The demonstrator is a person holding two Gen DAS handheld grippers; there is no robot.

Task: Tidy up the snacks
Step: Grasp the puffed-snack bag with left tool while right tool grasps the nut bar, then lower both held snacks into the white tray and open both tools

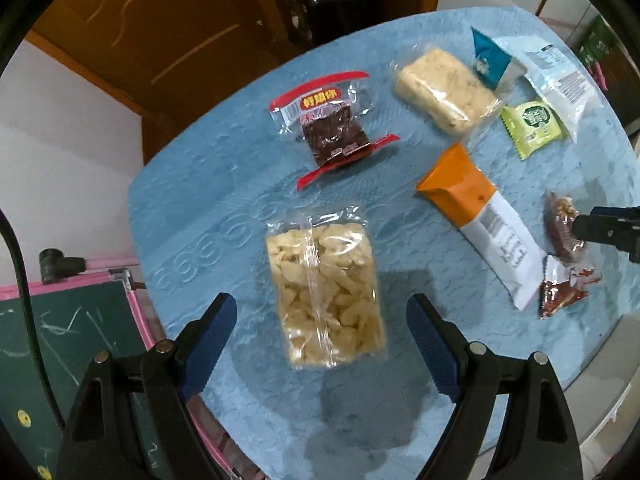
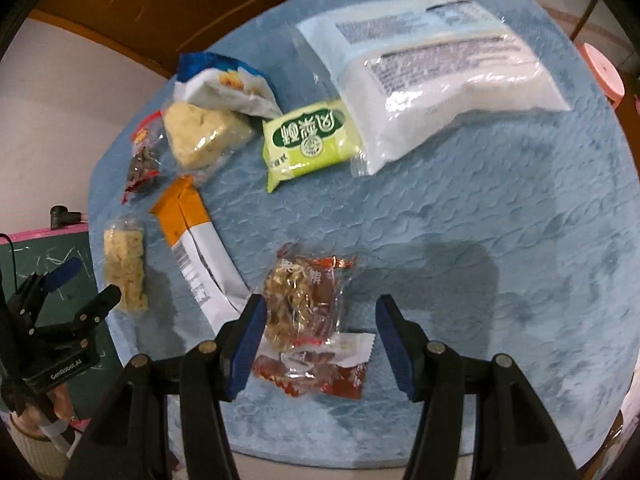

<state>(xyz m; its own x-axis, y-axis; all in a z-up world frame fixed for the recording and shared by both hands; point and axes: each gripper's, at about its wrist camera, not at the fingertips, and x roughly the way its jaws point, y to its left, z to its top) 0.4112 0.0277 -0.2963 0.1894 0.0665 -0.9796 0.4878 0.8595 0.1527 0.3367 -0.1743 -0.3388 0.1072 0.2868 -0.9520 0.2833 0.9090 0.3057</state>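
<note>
Blue quilted table [image 1: 224,208], snacks scattered. Left gripper [image 1: 322,340] jaws released, straddling clear pack of pale chips [image 1: 326,292]. Right gripper [image 2: 322,344] jaws released around nut-and-date packet [image 2: 304,300], beside orange-white bar [image 2: 200,256].

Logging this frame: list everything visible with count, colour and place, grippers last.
mat: one, light blue, under all the snacks
clear pack of pale chips: one, between the left jaws
dark red snack: one, far side
pale cake block: one, clear wrap, far side
orange-and-white packet: one, centre
green packet: one, beside the big white bag
blue-and-white packet: one, far
red nut-date snacks: about two, between the right jaws
chalkboard: one, green, pink frame, off the mat
left gripper: open
right gripper: open
</note>
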